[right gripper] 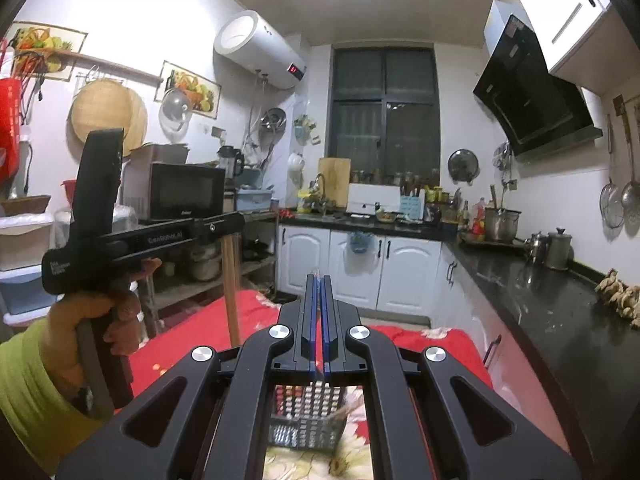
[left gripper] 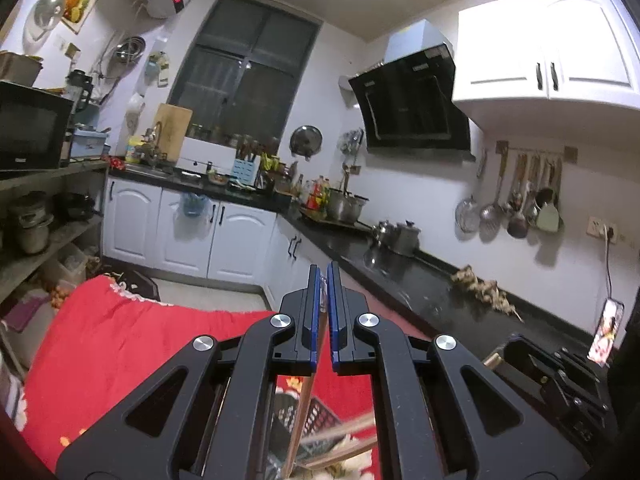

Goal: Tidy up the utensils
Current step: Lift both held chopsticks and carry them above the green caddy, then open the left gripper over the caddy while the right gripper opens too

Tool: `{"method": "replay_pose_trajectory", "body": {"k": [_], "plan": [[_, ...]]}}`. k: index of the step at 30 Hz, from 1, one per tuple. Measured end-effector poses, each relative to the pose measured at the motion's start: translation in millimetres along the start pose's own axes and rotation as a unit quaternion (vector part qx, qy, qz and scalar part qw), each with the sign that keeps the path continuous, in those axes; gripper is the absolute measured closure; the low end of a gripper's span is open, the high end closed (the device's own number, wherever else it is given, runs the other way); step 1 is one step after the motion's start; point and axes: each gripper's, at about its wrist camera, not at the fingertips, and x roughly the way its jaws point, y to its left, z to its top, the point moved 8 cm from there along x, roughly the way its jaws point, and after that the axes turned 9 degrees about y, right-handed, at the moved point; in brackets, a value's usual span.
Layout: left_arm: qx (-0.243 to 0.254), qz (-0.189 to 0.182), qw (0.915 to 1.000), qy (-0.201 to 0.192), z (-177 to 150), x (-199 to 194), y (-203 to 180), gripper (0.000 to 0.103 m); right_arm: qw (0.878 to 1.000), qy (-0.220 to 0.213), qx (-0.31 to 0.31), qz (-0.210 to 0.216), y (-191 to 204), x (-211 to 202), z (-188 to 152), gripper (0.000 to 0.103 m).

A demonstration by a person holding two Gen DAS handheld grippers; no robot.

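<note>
- White lettering is showing along the black body of the left gripper (right gripper: 228, 236) in the right wrist view — it seems to read "GenRobot.AI", though blur is softening the letters.
- A small white print is sitting on the rear block of that same gripper, too tiny to read.
- A red digital display is glowing on the water heater (right gripper: 256, 50); its digits are not coming through clearly in either view.
- A pale brand mark is sitting low on the microwave (right gripper: 186, 192) door — too small to read.
- The lit phone (left gripper: 608, 330) leaning at the counter's end is showing a picture, with no readable words.
</note>
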Motion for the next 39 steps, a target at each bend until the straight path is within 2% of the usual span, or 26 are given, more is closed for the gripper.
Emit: {"method": "replay_pose_trajectory", "body": {"k": [8, 17, 20, 36, 38, 39], "plan": [[-0.016, 0.013, 0.9997, -0.013, 10.1, 26.3, 9.7, 0.101, 0.999, -0.012, 0.0, -0.035, -13.3, 15.1, 14.6, 0.101], [-0.015, 0.027, 0.9993, -0.021, 5.5, 47.1, 14.6, 0.101, 0.998, -0.001, 0.003, -0.068, -27.5, 40.3, 4.9, 0.101], [-0.001, 0.033, 0.9992, -0.024, -1.9, 56.3, 13.9, 0.101, 0.997, 0.007, 0.004, -0.073, -32.2, 50.9, -1.3, 0.101], [0.031, 0.038, 0.9985, 0.026, -66.6, 88.6, 22.6, 0.101, 0.994, 0.06, 0.028, -0.083, -38.3, 97.7, -41.6, 0.1], [0.028, 0.039, 0.9978, 0.045, -76.3, 92.1, 25.2, 0.101, 0.994, 0.072, 0.03, -0.08, -37.9, 102.2, -49.0, 0.096], [0.027, 0.04, 0.9976, 0.049, -79.5, 92.8, 26.4, 0.098, 0.993, 0.074, 0.031, -0.081, -38.1, 102.7, -51.0, 0.091]]}}
